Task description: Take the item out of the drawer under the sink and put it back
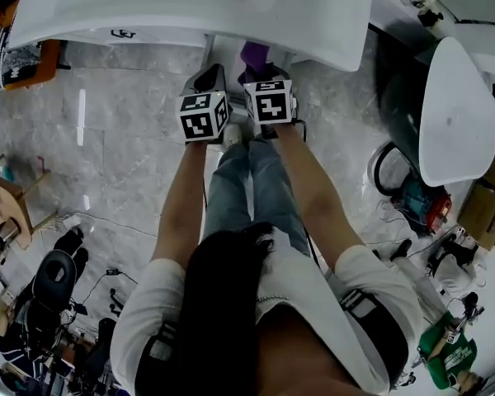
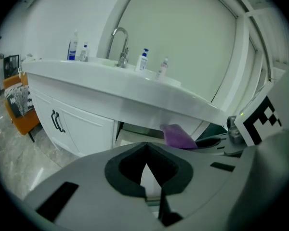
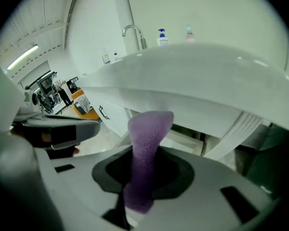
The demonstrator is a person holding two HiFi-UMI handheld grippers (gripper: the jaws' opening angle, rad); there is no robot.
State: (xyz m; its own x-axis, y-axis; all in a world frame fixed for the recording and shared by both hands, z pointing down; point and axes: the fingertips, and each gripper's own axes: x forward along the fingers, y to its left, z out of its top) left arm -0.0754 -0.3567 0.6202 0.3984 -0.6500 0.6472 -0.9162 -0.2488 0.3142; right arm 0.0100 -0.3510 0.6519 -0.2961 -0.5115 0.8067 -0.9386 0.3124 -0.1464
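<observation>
A purple sponge stands up between the jaws of my right gripper, which is shut on its lower end. In the head view the purple sponge shows just ahead of the right gripper, below the front edge of the white sink counter. My left gripper is close beside it on the left. In its own view the left gripper has its jaws together with nothing between them. The drawer under the sink stands open, with the sponge held in front of it.
A white cabinet door with a black handle is left of the drawer. A faucet and bottles stand on the counter. A white oval fixture, boxes and cables crowd the right. An orange chair is at the left.
</observation>
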